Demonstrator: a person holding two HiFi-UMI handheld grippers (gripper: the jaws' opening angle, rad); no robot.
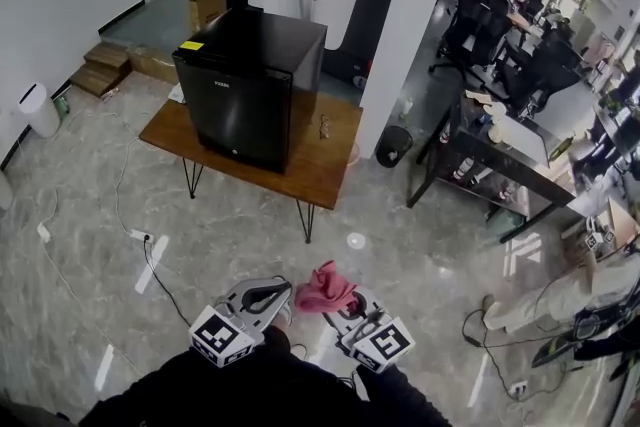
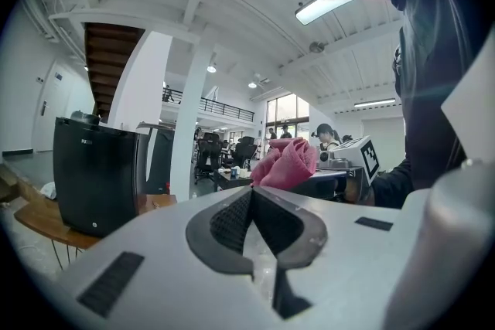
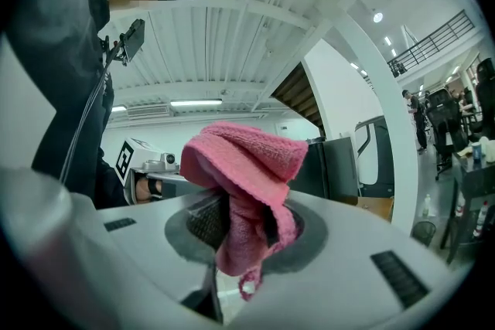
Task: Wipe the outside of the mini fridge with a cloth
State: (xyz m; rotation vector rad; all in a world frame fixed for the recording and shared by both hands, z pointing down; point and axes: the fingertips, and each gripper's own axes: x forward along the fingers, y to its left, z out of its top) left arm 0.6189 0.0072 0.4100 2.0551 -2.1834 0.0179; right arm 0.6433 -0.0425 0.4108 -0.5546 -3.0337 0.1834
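cloth (image 1: pixel 325 287), pink and terry-soft, sits bunched in the right tool (image 1: pixel 340 308), whose jaws pinch its middle fold so that a loose wad sticks out in front. it looks light and floppy, so a firm hold low on the bunch should leave enough free pad for rubbing. the left tool (image 1: pixel 268 295) has its jaws together on nothing. the black fridge (image 1: pixel 250 85) stands on a wooden tabletop (image 1: pixel 320 177), well apart ahead, and its smooth hard sides should wipe easily.
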